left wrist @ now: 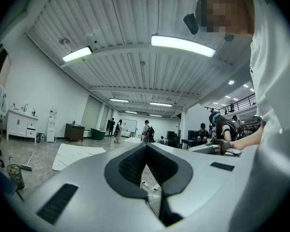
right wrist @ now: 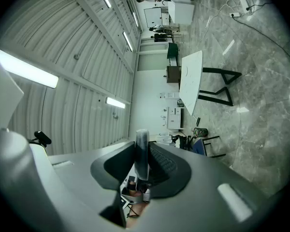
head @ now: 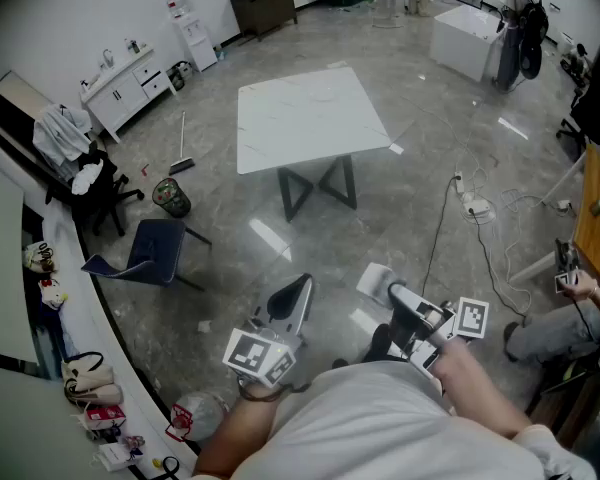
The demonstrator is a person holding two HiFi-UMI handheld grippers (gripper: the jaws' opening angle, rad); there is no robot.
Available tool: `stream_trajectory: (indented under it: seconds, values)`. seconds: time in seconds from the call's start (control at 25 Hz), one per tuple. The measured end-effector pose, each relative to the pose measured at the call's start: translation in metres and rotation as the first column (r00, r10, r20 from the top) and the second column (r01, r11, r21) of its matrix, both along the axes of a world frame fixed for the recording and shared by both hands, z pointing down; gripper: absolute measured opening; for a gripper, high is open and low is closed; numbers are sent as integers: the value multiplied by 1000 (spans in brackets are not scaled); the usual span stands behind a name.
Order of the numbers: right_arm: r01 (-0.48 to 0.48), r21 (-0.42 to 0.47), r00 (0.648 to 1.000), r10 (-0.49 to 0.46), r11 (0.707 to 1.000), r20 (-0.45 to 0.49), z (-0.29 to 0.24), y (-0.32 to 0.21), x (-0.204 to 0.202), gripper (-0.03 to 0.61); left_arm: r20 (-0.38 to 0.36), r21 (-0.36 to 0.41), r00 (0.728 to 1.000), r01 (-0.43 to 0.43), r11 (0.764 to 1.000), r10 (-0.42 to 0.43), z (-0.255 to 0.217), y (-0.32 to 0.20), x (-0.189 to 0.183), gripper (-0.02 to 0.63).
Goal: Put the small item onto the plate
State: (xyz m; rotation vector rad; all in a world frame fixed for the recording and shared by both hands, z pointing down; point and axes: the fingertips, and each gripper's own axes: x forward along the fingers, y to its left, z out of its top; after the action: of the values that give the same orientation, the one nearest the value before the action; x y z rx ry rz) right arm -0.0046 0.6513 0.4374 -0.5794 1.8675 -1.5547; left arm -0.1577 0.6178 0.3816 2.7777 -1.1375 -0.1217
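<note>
Between right claw (right wrist: 144, 152) pads: slim grey bar-shaped small item (right wrist: 141, 141). Long axis upright in right gripper view, crosswise to jaws, top end poking past them. Jaws narrow, pressed on item. Item carried in air, close to person's body, over grey marble floor (head: 230, 268). Plate not visible in any view. White square table (head: 310, 118) well ahead of both claws, no plate seen on it. Likely next: carry item forward and locate plate. Left claw (left wrist: 146, 148) level, jaws together at tips, nothing between.
</note>
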Motion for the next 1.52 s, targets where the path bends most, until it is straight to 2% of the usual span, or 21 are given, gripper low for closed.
stream_trajectory:
  seconds: [0.84, 1.24, 1.52]
  values:
    - [22, 20, 1000, -22, 1000, 4, -9, -10, -9, 87, -3, 8, 1000, 10, 1000, -10, 3, -6, -10, 6]
    - [72, 18, 997, -72, 997, -5, -7, -72, 3, 86, 8, 3, 999, 45, 999, -45, 7, -64, 3, 6]
    - [104, 3, 995, -104, 995, 5, -7, -146, 32, 86, 16, 3, 997, 69, 998, -69, 1, -129, 38, 6]
